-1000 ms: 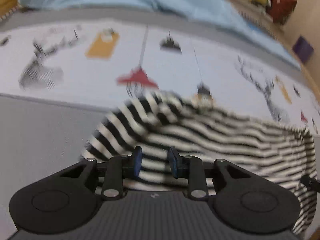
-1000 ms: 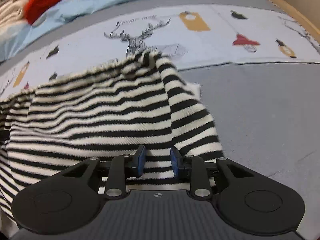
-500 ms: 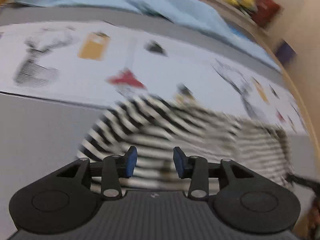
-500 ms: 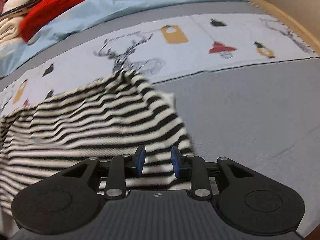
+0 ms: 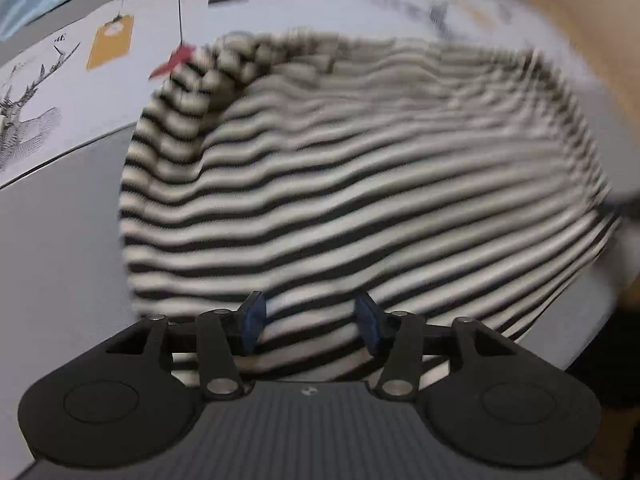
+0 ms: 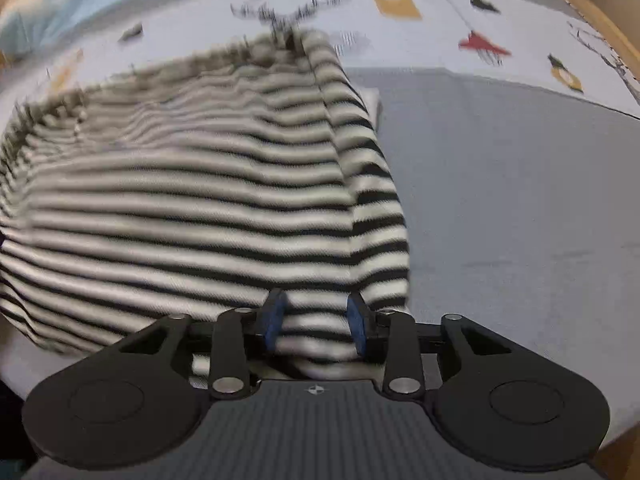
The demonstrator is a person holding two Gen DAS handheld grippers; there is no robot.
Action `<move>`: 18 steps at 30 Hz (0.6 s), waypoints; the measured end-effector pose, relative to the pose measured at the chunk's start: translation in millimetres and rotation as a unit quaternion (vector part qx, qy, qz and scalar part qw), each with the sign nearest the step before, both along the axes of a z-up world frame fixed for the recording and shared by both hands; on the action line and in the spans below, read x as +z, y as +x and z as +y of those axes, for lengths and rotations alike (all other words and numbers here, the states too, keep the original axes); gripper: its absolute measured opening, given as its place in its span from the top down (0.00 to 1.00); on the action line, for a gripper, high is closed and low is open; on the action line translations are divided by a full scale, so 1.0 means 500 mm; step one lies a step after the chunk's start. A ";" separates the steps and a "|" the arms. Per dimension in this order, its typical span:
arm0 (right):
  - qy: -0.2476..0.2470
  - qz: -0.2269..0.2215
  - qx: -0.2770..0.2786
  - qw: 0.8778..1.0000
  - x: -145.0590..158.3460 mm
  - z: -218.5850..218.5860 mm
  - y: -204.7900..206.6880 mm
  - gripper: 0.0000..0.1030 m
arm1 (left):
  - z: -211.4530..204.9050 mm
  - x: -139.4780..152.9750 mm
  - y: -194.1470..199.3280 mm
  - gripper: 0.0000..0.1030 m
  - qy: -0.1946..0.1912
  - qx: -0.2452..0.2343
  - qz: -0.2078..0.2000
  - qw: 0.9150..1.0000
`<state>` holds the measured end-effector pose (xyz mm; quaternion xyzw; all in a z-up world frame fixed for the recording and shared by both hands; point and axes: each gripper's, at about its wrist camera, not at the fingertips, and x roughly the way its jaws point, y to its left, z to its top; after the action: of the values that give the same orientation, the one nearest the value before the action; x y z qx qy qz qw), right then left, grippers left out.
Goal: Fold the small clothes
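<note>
Striped garment (image 5: 360,184) spread across the frame's centre on a grey and printed bed cover (image 6: 520,200).
Left tongs (image 5: 310,322) and right tongs (image 6: 316,322), bottom centre, are both opening, pads apart with striped cloth between them.

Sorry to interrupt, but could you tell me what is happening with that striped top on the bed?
A person is folding a black-and-white striped top on a grey bed cover, with a hand-held gripper in each hand. The left hand-held gripper and the right hand-held gripper sit over the near edge, jaws opening, with striped cloth showing between the pads but not pinched. The garment lies spread out, one sleeve folded in.
</note>
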<state>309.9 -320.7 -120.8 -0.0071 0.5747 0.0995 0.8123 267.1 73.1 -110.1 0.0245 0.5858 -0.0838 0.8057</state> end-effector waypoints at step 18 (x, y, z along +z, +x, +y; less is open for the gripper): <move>0.025 -0.114 -0.076 0.990 0.110 -0.048 -0.112 0.64 | 0.103 0.212 -0.153 0.41 -0.040 0.135 -0.165 0.976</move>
<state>253.7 -344.5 -65.7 0.0452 0.4746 0.0506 0.8776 190.5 124.8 -3.9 -0.0729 0.4389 0.0074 0.8955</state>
